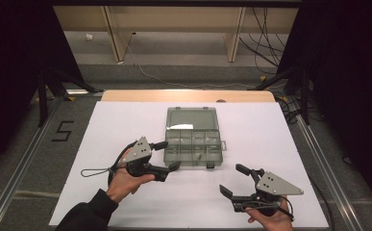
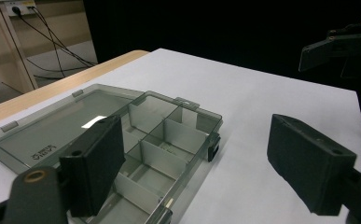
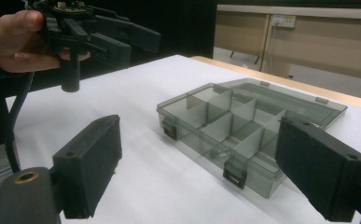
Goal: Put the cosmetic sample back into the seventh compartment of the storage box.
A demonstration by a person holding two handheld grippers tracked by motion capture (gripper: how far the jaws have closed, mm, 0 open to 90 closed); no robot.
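Note:
A clear grey compartment box (image 1: 193, 150) lies open in the middle of the white table sheet, its lid (image 1: 192, 119) folded back flat on the far side. My left gripper (image 1: 168, 155) stands open at the box's near-left corner, one jaw over its left edge. In the left gripper view the open gripper (image 2: 197, 170) looks across the dividers (image 2: 180, 135) and the lid (image 2: 61, 133). My right gripper (image 1: 235, 180) is open, right of and nearer than the box, apart from it. From the right gripper view the open gripper (image 3: 206, 175) faces the box (image 3: 234, 128) and its front latches (image 3: 234, 177).
The white sheet (image 1: 270, 139) covers the table, with a strip of wooden edge (image 1: 188, 95) at the far side. Metal rails (image 1: 318, 159) run along both sides. A floor mark "5" (image 1: 62, 131) lies at the left, and cables (image 1: 265, 38) trail at the back.

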